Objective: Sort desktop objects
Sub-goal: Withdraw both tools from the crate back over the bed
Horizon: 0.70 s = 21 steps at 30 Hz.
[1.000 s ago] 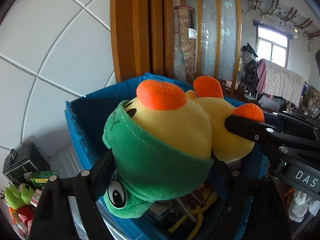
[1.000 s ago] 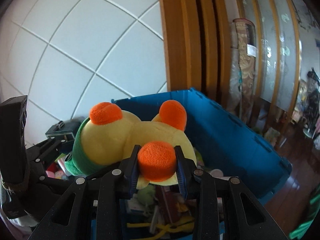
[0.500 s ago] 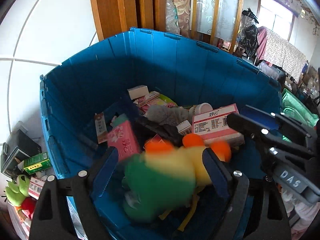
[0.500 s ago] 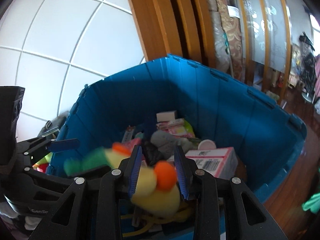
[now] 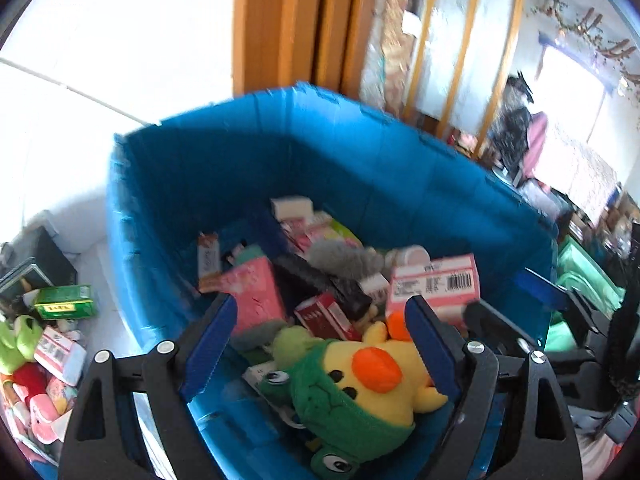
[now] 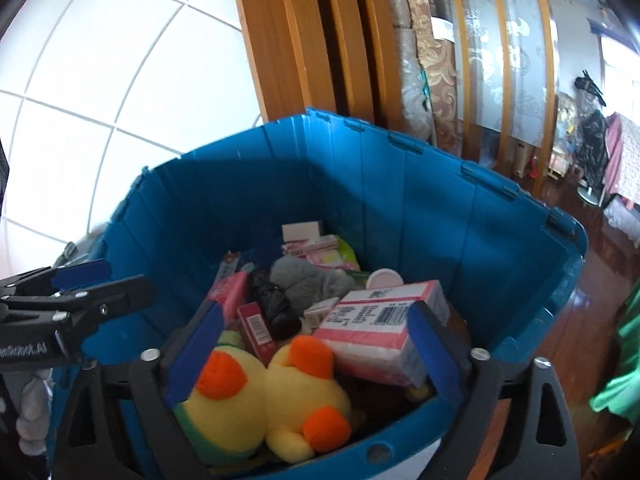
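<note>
A yellow plush duck (image 5: pixel 360 384) with a green frog hood and orange beak and feet lies loose in the blue bin (image 5: pixel 360 168), on top of boxes. It also shows in the right wrist view (image 6: pixel 264 396), near the front wall of the bin (image 6: pixel 400 184). My left gripper (image 5: pixel 320 344) is open and empty above the duck. My right gripper (image 6: pixel 312 356) is open and empty above it too.
The bin holds a pink-and-white box (image 6: pixel 384 320), a grey plush (image 6: pixel 312 280), a black bag (image 6: pixel 276 304) and several small packets. Left of the bin lie a green box (image 5: pixel 64 302), a green plush (image 5: pixel 18 344) and packets. Wooden door frame and tiled wall behind.
Both grippers held the duck above the bin a second ago. They opened, the duck fell into the bin, and it now lies still among the boxes.
</note>
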{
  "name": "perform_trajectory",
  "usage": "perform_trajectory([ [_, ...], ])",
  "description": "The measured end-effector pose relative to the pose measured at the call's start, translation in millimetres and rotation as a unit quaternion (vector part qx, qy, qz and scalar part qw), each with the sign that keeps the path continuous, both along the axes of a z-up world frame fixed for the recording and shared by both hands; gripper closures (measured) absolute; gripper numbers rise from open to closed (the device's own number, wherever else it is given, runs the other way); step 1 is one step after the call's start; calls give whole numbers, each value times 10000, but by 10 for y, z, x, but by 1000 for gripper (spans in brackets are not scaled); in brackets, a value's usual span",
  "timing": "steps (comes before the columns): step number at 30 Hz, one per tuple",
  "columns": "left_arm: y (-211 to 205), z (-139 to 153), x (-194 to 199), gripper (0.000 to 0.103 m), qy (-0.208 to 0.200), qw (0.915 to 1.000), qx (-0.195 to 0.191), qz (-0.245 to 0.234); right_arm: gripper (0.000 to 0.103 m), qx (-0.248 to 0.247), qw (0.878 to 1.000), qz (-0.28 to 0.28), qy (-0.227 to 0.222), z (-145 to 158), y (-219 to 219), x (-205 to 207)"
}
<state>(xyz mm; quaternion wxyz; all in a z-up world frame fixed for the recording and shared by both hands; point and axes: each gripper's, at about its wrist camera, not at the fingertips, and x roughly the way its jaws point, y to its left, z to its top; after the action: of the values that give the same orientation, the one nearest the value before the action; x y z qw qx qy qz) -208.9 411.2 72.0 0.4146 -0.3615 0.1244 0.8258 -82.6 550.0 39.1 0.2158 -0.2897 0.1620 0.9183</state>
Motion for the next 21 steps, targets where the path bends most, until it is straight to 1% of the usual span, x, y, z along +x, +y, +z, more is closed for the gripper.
perform_trajectory([
  [5,-459,175,130,16,339,9981,451,239,0,216,9988,154,422,218,-227,116],
  [8,-845,232,170,13,584,9946,650,564,0,292,9968,258,703,338,-414,135],
  [10,-1128,229,168,12,710,9911,732,855,0,390,9949,370,854,415,-580,131],
  [13,-1588,172,151,12,810,9853,767,1294,0,551,9903,652,1094,509,-907,95],
  [17,-2257,29,81,12,892,9750,628,1936,0,550,9824,1166,1352,575,-1413,-36],
  [19,-2617,-81,24,12,839,9697,557,2227,0,530,9778,1472,1392,562,-1707,-148],
  [21,-2978,-209,-42,12,722,9644,468,2499,0,494,9737,1779,1336,511,-2005,-278],
])
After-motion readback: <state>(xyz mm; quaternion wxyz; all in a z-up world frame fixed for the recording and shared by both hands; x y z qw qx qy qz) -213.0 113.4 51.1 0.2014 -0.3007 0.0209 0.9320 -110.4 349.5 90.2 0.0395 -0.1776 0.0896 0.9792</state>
